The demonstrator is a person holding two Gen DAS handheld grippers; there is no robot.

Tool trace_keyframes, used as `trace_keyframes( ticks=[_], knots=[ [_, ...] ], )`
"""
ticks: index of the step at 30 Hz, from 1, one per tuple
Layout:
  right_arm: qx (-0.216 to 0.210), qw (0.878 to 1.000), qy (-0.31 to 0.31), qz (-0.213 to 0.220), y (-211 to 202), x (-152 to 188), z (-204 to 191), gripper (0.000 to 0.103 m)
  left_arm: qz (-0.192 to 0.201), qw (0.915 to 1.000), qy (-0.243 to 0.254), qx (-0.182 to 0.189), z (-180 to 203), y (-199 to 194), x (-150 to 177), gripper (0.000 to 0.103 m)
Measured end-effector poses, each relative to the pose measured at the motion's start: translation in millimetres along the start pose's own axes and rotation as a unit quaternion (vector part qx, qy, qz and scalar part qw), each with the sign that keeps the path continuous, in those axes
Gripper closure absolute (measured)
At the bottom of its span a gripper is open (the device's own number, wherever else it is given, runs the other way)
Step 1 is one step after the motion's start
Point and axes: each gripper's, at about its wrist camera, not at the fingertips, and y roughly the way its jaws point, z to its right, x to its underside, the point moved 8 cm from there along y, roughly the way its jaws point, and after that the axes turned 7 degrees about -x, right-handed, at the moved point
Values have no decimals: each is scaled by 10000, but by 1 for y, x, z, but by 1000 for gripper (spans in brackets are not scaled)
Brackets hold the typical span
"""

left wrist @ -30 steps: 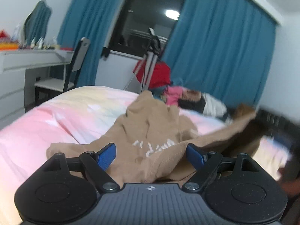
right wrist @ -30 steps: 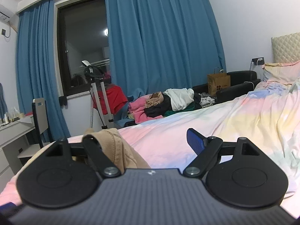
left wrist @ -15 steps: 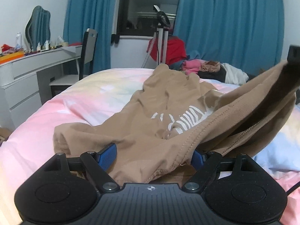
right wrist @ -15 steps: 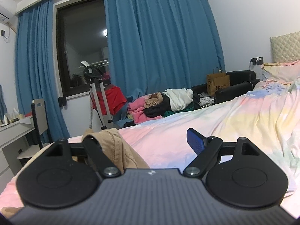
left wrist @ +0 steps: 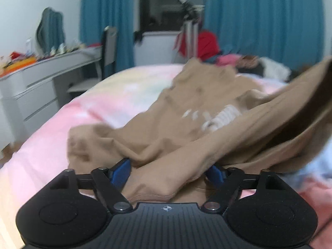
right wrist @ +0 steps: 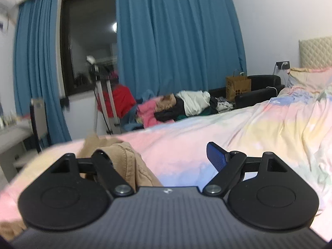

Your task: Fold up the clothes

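Observation:
A tan garment with white lettering [left wrist: 186, 124] lies crumpled on the pink pastel bed [left wrist: 103, 108]. My left gripper [left wrist: 169, 169] is open, its blue pads wide apart, with a fold of the tan cloth lying between them. The cloth's right side lifts up and off toward the right edge of the left wrist view. My right gripper [right wrist: 164, 157] is open; tan ribbed cloth [right wrist: 126, 157] is draped over its left finger, hiding that pad. Its right blue pad [right wrist: 215, 155] is bare above the bedspread [right wrist: 228, 134].
A white desk [left wrist: 41, 78] and a chair [left wrist: 108, 47] stand left of the bed. A pile of other clothes [right wrist: 182, 105], a red garment on a stand [right wrist: 118, 99], a paper bag [right wrist: 238, 85] and blue curtains are beyond the bed's far side.
The left gripper has pushed forward and lower onto the tan garment, whose right side is lifted higher. The right gripper has shifted slightly; both views are motion blurred.

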Motion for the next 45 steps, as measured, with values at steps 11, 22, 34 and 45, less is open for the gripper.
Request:
trace_keyframes(
  ticks=[11,22,34,45],
  knots=[
    [159,9866,-630,-1497,33,50,1,22,1410,9656,-1955,-980,-100,-40,-67,30],
    [-143,9964,-518,659,-56,-145,-21,22,3290,9194,-2099,-482,-127,-179,-204,29],
    [-696,9687,-432,2342,-196,-378,-21,19,4419,8772,-1857,272,-153,-372,-383,25],
    [-813,9655,-784,2344,-209,-436,-22,18,3877,9069,-1539,597,-130,-352,-445,19]
  ],
)
